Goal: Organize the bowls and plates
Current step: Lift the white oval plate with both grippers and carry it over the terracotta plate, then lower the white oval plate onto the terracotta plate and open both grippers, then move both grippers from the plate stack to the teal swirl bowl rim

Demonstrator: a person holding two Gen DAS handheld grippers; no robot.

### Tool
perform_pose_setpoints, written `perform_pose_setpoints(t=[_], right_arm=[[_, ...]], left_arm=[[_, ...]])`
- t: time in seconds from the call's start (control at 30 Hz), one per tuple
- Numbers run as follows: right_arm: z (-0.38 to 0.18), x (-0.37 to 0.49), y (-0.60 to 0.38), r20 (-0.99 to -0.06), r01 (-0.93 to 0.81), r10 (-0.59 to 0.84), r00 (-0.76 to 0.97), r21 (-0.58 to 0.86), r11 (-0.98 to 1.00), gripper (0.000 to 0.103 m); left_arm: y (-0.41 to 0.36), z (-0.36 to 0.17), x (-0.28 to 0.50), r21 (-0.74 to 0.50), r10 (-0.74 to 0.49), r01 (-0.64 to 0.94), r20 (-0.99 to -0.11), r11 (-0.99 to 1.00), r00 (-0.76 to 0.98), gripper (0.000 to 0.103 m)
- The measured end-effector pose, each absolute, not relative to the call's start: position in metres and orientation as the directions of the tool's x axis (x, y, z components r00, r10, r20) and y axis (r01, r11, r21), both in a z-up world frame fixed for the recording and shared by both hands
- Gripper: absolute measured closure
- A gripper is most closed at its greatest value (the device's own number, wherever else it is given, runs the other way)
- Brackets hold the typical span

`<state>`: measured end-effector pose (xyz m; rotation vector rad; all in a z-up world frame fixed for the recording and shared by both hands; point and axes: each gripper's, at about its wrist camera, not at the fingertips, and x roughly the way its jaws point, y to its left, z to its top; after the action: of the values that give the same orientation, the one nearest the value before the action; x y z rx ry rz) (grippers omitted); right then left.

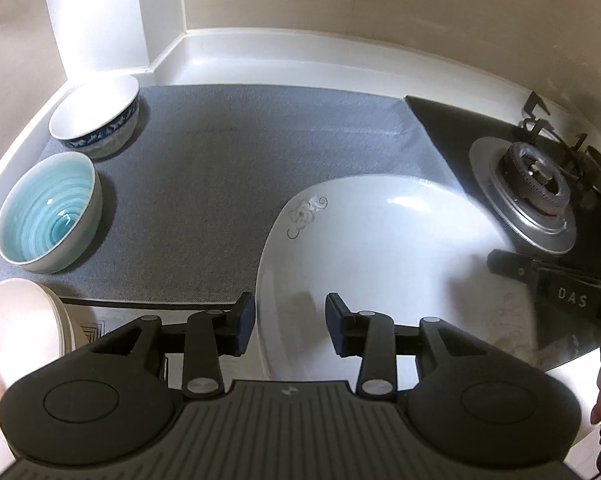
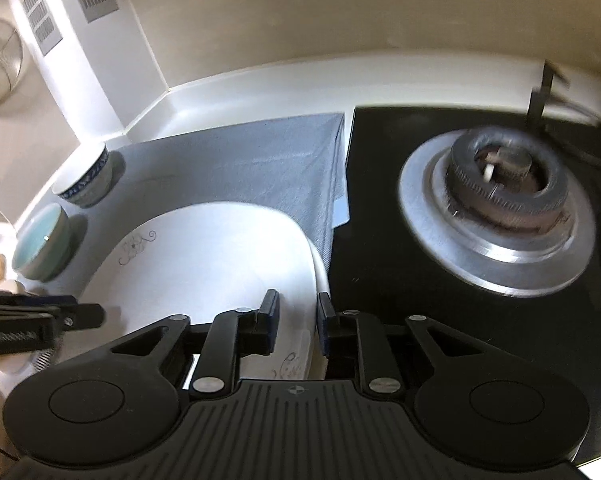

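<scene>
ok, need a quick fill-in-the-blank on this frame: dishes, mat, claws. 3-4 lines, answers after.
1. The bowl nearer the camera is glazed ____ inside.
2. Both bowls sit on a ____ mat.
3. The white plate has a small ____ motif near its rim.
4. The right claw straddles the plate's ____, beside the stove burner.

Answers: turquoise; grey; flower; rim

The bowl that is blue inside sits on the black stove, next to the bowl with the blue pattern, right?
Not quite. The bowl that is blue inside sits on the grey mat, not the black stove. It is next to the bowl with the blue pattern, as the left wrist view shows.
</scene>
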<state>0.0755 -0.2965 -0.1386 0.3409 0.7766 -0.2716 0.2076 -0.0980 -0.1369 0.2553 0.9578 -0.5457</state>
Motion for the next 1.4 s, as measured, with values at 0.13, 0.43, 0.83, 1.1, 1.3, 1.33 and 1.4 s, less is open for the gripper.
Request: perform_pose_setpoints(t=[0.13,0.43,0.83,1.1,1.3,1.33,1.4], right_arm=[[-0.129,0.074,-0.296,-0.703,0.36,-0.151,0.696,0.16,0.919,0.058],[-0.101,0.06,-0.28,-0.717,0.322,-0.063,0.695,0.231,0.918,0.027],[-0.082,0.045,-0.221,-0.753,0.286,0.016,0.658,0.27,0.92,0.017],[-0.07,0.047,-0.181,-0.75,0.238,0.009,0.662,0.221,0.946,0.015],[-0.065,0.05,-0.153,-0.753,0.2,0.022,0.658,0.202,0.959,0.015],[-0.065,0.05,-0.147,-0.752,0.194,0.023,0.659,0.199,0.961,0.015],[-0.063,0.051,-0.138,-0.748,0.179,0.027,0.663,0.193,0.965,0.015]], left_arm=[[-0.096,-0.128,0.203,-0.047,-0.345,0.54,-0.815,0.841,0.466,0.03],[-0.084,-0.105,0.197,-0.079,-0.366,0.53,-0.808,0.844,0.461,0.001],[-0.043,-0.084,0.188,-0.064,-0.305,0.481,-0.843,0.874,0.442,0.0],[-0.005,-0.073,0.18,-0.056,-0.296,0.459,-0.831,0.887,0.47,0.0],[0.021,-0.067,0.175,-0.058,-0.299,0.452,-0.821,0.89,0.486,0.0],[0.025,-0.067,0.174,-0.058,-0.3,0.449,-0.82,0.892,0.488,0.001],[0.033,-0.065,0.173,-0.059,-0.299,0.443,-0.816,0.895,0.495,0.0]])
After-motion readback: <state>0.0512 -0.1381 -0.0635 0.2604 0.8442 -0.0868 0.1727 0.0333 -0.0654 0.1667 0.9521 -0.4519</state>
